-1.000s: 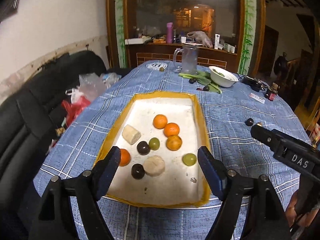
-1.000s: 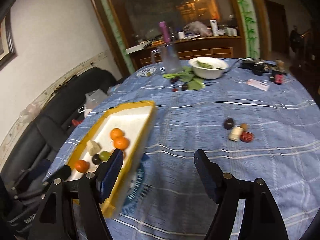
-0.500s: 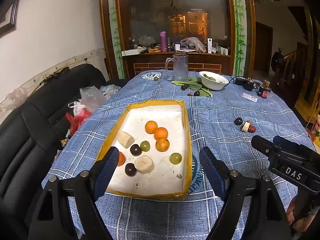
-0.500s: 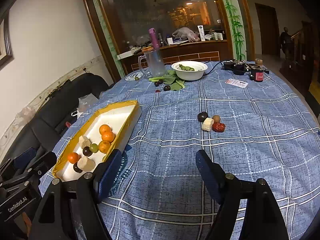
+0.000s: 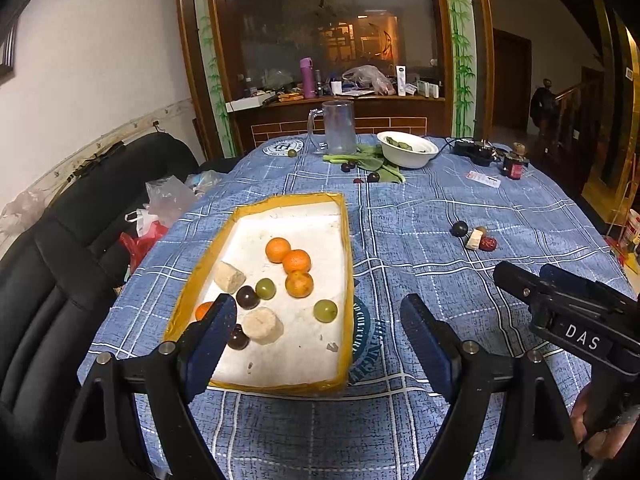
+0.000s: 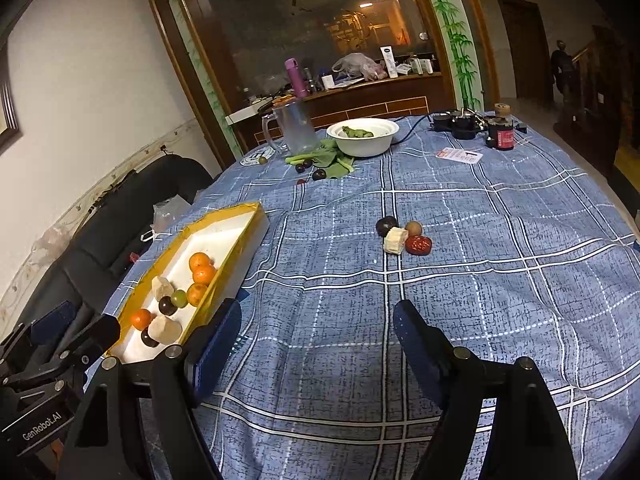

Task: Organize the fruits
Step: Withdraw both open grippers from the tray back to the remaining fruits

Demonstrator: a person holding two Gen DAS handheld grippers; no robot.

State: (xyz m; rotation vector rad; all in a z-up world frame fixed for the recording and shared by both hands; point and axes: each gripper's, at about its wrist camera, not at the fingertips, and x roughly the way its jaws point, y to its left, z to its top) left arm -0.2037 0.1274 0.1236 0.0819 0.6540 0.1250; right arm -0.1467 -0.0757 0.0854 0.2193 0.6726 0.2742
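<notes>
A white tray with a yellow rim [image 5: 280, 202] [image 6: 224, 214] lies on the blue checked tablecloth. It holds several oranges [image 5: 297, 261], green grapes [image 5: 325, 311], dark plums [image 5: 247, 297] and pale chunks [image 5: 262, 324]. My left gripper [image 5: 318, 322] is open and empty above the tray's near end. My right gripper [image 6: 318, 332] is open and empty over bare cloth. A small loose group lies mid-table: a dark plum [image 6: 387, 225], a pale chunk [image 6: 395, 240], a brown fruit [image 6: 413, 228] and a red fruit [image 6: 418, 245].
At the far end stand a glass jug [image 5: 338, 126], a white bowl [image 5: 408, 150] with greens, leaves and dark fruits [image 5: 373, 177], a dark jar [image 6: 502, 130] and cables. A black sofa [image 5: 60, 248] with plastic bags runs along the table's left side.
Both grippers have drawn back and risen, so more of the table shows. The tray and fruits have not moved. Both grippers stay open.
</notes>
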